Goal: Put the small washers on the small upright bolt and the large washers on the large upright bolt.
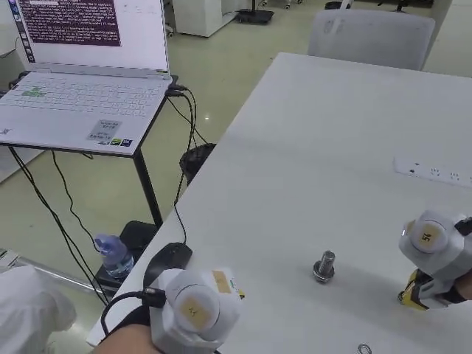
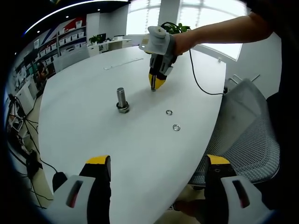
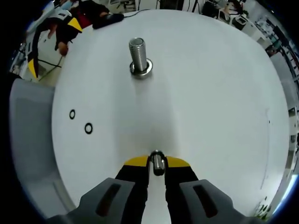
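Steel-grey, stands clamped in narrow right gripper (image 2: 153,86): small bolt (image 3: 157,162), on table (image 3: 210,93), apart from large bolt (image 3: 138,55). Holds left gripper (image 2: 158,161) wide, empty. Could topple on release if tilted, knocking washers (image 3: 88,128) nearby.

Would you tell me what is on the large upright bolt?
One metal ring, seemingly a large washer, lies round the large upright bolt at its foot. Whatever lies beneath it, more washers or the bolt's head, is covered.
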